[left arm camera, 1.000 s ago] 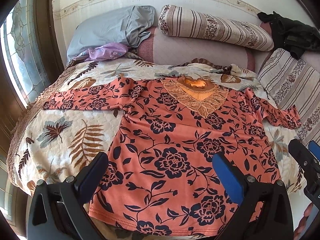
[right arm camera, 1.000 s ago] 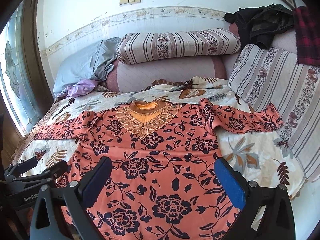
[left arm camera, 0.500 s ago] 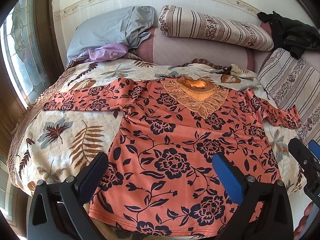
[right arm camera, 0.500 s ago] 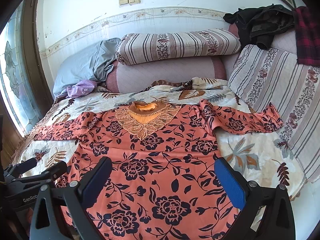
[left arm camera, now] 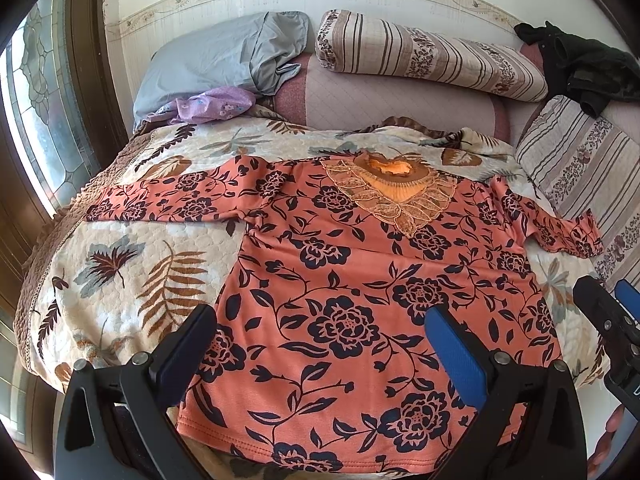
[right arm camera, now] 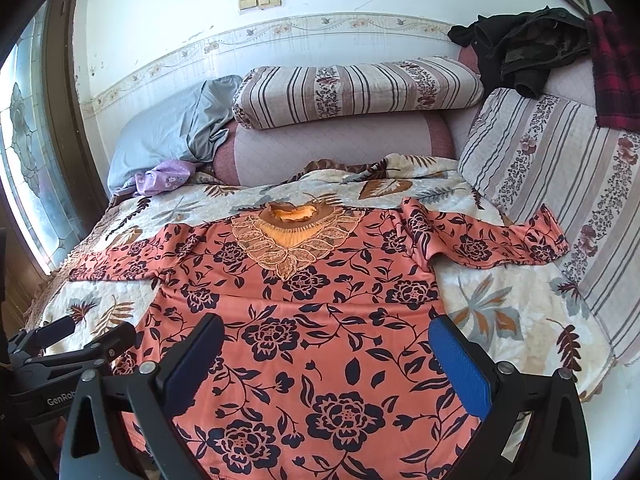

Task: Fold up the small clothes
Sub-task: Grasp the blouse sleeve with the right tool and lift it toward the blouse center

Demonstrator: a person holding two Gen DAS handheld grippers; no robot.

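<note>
Coral-orange fabric with a dark navy flower print: the blouse (left arm camera: pixel 360 300) is lying face up and spread flat on the bed (left arm camera: pixel 120 280), hem reaching the near edge, neckline pointing toward the far edge. A lace collar panel (left arm camera: pixel 390 200) is sitting at the neck opening. One sleeve (left arm camera: pixel 160 204) is stretching flat toward the window-side edge; the other sleeve (right arm camera: pixel 492 246) is lying slightly bunched and ending near the striped side cushion (right arm camera: pixel 560 184).

Left gripper (left arm camera: pixel 326 350) is hovering over the lower part of the blouse near the hem, jaws spread wide, nothing between them. The dark pad (left arm camera: pixel 188 352) is overlapping the blouse's side edge in view, and the blue pad (left arm camera: pixel 456 350) is over the print. Contact with the cloth cannot be confirmed.

Right gripper (right arm camera: pixel 324 360) is likewise standing released, jaws wide apart, positioned over the lower half of the blouse toward the cushion-side edge. It is grasping nothing. In the left wrist view it is appearing at the frame's right margin, beside the blouse's side seam.

Bed covering is a quilted cream leaf-print spread. At the far edge a grey pillow (left arm camera: pixel 224 60), a purple cloth (left arm camera: pixel 212 104) and a striped bolster (left arm camera: pixel 428 56) are resting against the wall. Dark clothing (right arm camera: pixel 524 48) is lying draped at the far cushion-side corner.
</note>
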